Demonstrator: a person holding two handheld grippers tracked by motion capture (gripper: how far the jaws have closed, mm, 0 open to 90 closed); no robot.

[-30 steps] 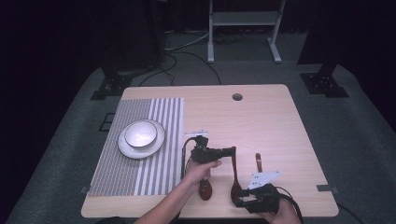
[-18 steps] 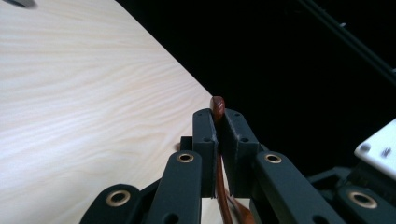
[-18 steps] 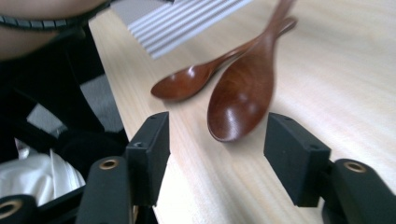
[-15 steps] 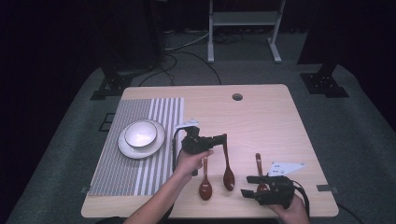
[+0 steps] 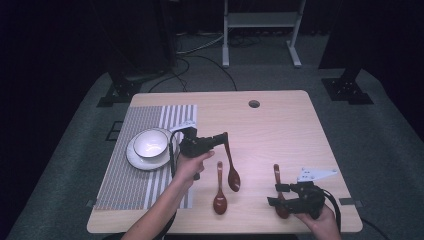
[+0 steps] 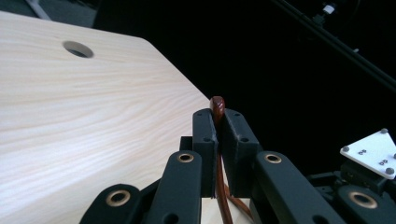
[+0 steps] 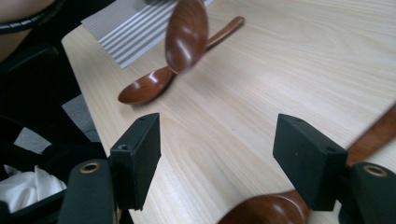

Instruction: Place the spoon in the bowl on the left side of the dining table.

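Lifted since before, one brown spoon (image 5: pixel 231 165) is pinched tight by the left gripper (image 5: pixel 223 137). Nothing is held by the right gripper (image 5: pixel 274 195), whose jaws have just been opened wide.

Your left gripper (image 5: pixel 220 138) is off the table, pointing toward the table's right, jaws pinched tight on the handle of a wooden spoon (image 5: pixel 232 170); the handle tip pokes out past the pads (image 6: pixel 205 140). Your left forearm comes in diagonally from the bottom edge. Your right gripper (image 5: pixel 274 195) sits low at the near right corner, pointing left, jaws just opened wide, nothing pressed between its pads (image 7: pixel 140 149).
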